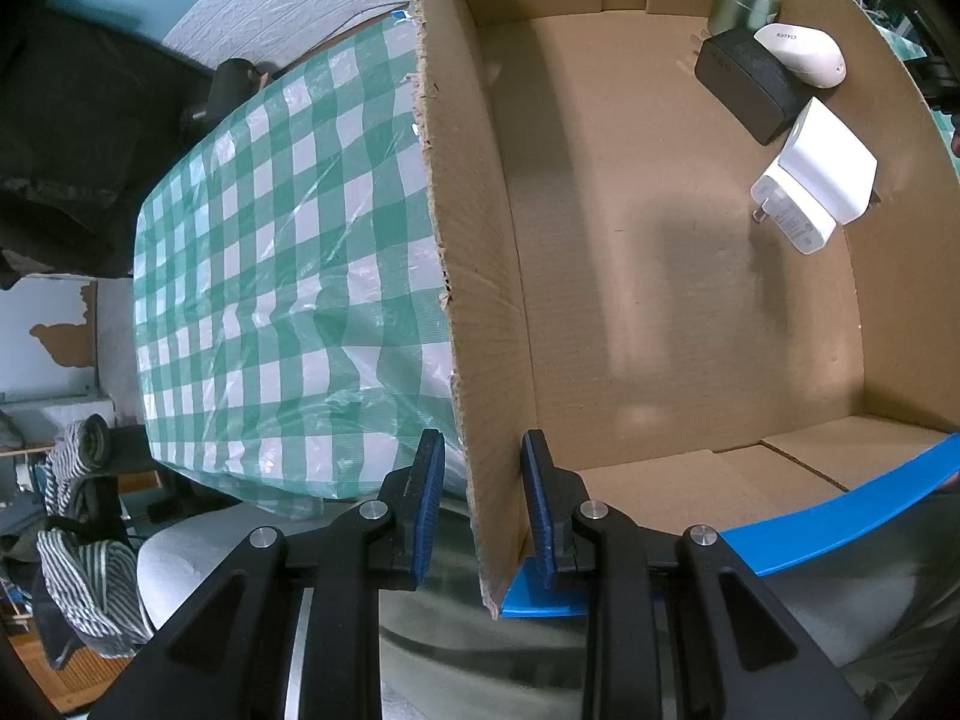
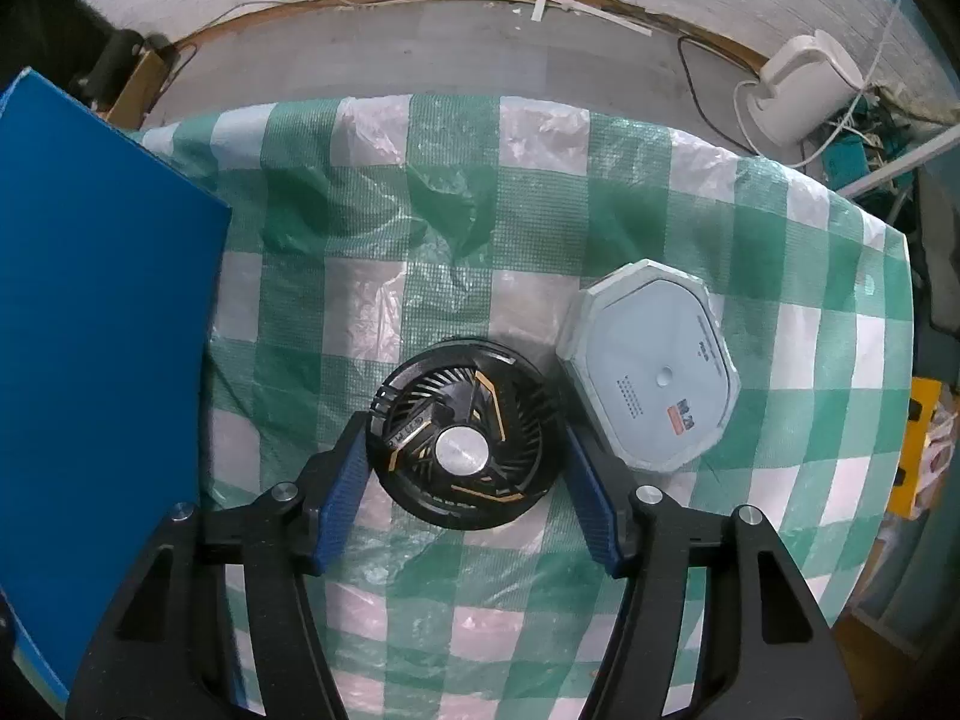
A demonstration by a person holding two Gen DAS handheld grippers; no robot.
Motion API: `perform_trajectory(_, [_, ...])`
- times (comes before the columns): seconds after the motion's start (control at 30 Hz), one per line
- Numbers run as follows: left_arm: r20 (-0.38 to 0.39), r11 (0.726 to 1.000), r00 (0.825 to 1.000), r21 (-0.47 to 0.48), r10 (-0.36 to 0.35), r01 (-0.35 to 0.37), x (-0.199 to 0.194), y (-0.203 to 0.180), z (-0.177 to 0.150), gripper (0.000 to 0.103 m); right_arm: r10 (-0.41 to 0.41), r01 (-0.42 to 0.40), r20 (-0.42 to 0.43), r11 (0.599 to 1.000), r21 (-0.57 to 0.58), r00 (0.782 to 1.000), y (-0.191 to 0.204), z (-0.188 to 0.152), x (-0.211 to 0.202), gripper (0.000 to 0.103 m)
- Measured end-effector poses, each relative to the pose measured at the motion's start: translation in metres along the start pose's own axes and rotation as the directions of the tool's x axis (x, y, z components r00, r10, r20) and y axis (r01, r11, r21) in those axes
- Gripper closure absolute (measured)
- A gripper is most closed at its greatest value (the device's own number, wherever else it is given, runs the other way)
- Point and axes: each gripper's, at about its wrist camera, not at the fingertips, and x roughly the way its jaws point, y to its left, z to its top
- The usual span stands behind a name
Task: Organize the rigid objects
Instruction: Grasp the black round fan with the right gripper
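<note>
A black round fan (image 2: 462,450) lies flat on the green checked tablecloth (image 2: 480,210). My right gripper (image 2: 465,423) points down over it, open, with a finger on each side of the fan. The left pad (image 2: 345,480) sits at its rim and the right pad is just off it. An octagonal pale pack (image 2: 651,372) lies beside the fan on the right. My left gripper (image 1: 482,435) is shut on the left wall (image 1: 474,240) of the open cardboard box. Inside, at the far right, lie a white charger (image 1: 816,180), a black adapter (image 1: 744,84), a white mouse (image 1: 801,54) and a green tin (image 1: 744,0).
The box's blue outer side (image 2: 90,300) rises just left of the fan. The box floor (image 1: 660,300) is bare cardboard in the middle and near end. The table edge drops off at the right; a white appliance (image 2: 798,90) and cables sit on the floor beyond.
</note>
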Motion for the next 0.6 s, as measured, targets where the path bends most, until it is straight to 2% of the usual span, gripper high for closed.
perform_trajectory(0.33, [0.0,1.0,1.0,0.002,0.002,-0.002,0.0,0.0,0.0,0.075,-0.036,0.037,0.014,0.997,-0.071,0.999,0.015,-0.008,-0.001,0.042])
perform_trajectory(0.6, [0.0,1.0,1.0,0.0,0.0,0.0,0.0,0.0,0.0,0.075,-0.02,0.025,0.048,0.993,-0.111,0.999,0.025,-0.016,-0.02,0.042])
